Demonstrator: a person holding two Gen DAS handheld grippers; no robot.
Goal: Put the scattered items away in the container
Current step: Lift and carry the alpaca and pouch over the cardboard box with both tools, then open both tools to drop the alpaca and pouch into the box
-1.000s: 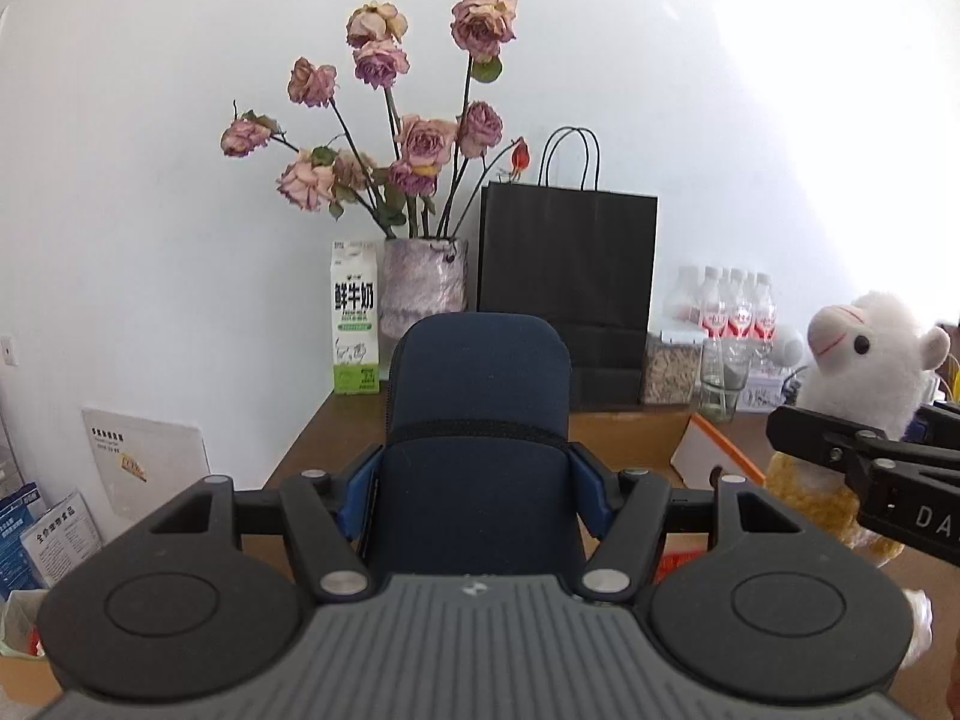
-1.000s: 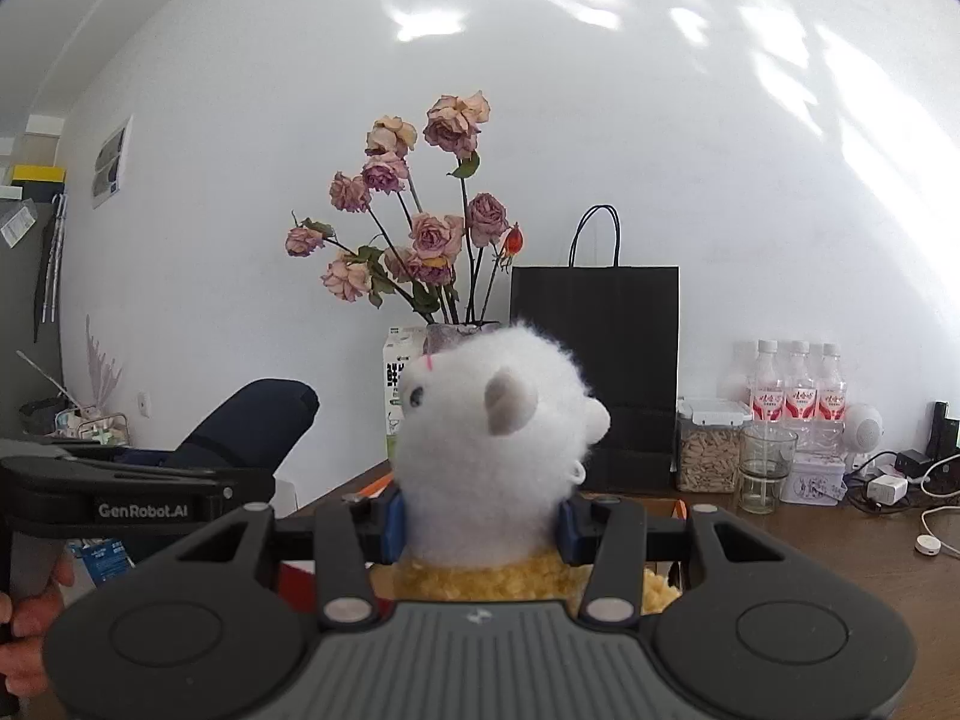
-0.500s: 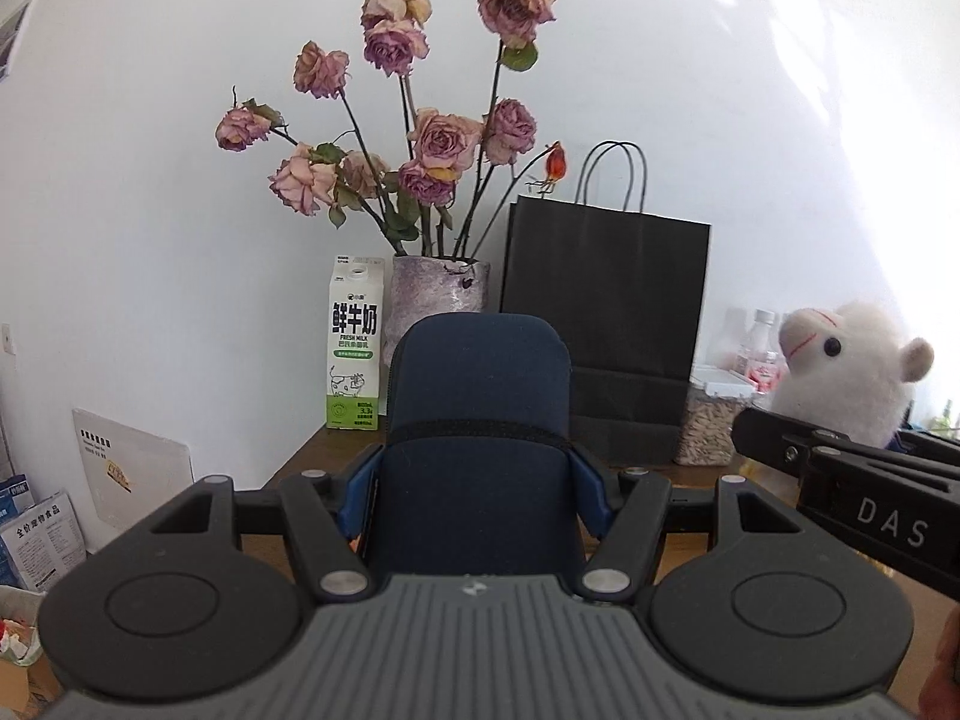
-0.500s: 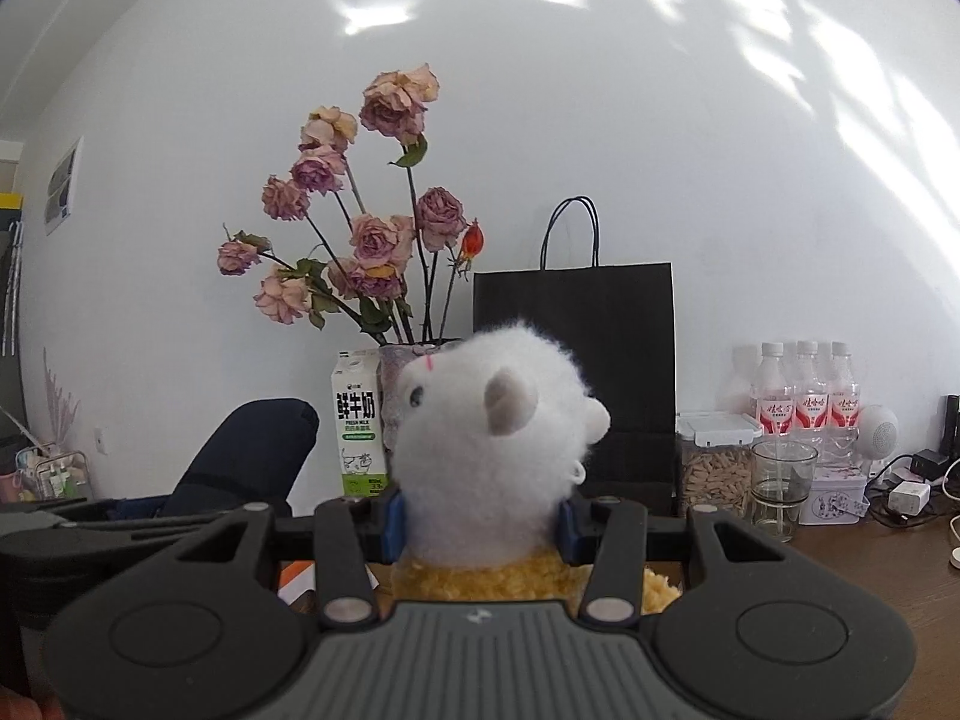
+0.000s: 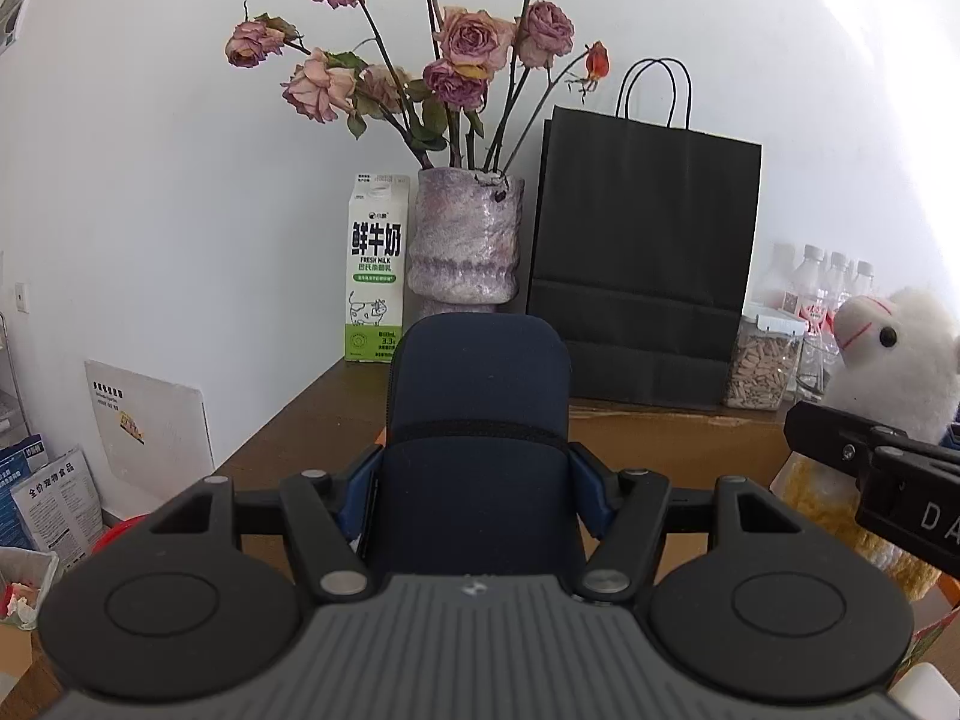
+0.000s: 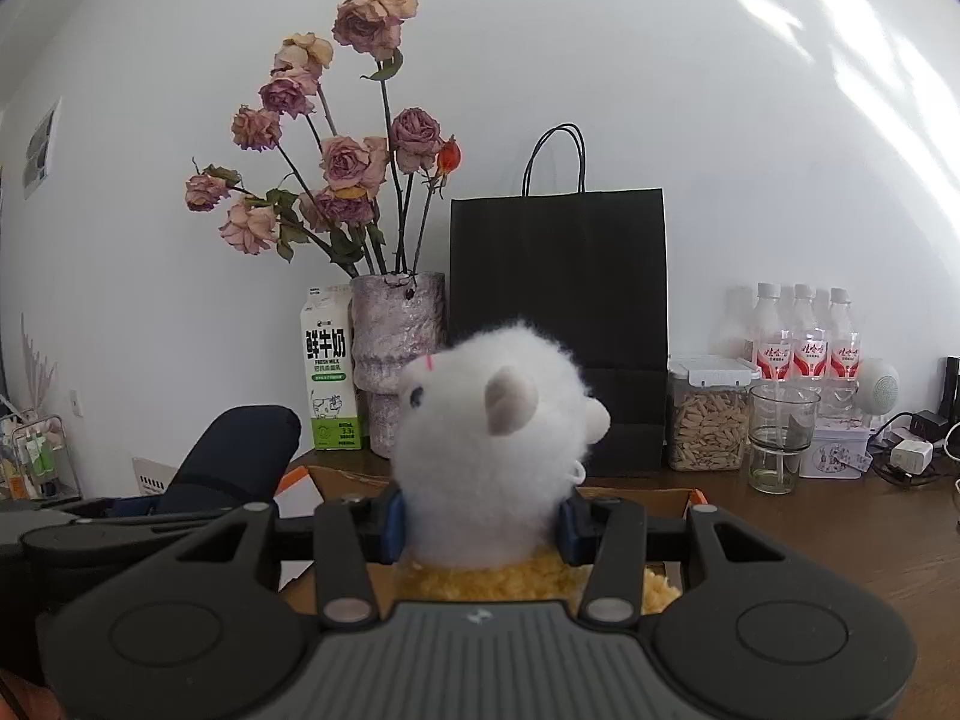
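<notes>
My left gripper [image 5: 477, 480] is shut on a dark navy fabric case [image 5: 477, 396] that stands upright between its blue pads, above the near edge of a cardboard box [image 5: 672, 438]. In the right wrist view, my right gripper [image 6: 483, 525] is shut on a white plush alpaca [image 6: 498, 420] with a yellow body, gripped below the head. The alpaca hangs over the open cardboard box [image 6: 636, 495]. The alpaca [image 5: 894, 354] and the right gripper's black frame show at the right edge of the left wrist view. The navy case [image 6: 246, 450] shows at the left of the right wrist view.
Along the back wall of the wooden table [image 6: 840, 540] stand a milk carton [image 5: 375, 270], a vase of dried roses [image 5: 465, 240], a black paper bag [image 5: 642, 252], a seed jar [image 6: 708, 420], a glass [image 6: 780, 438], water bottles [image 6: 804, 342] and chargers [image 6: 912, 450].
Both grippers have moved forward and down toward the back wall with their loads; the vase, carton and bag look larger and higher. Neither grip has changed.
</notes>
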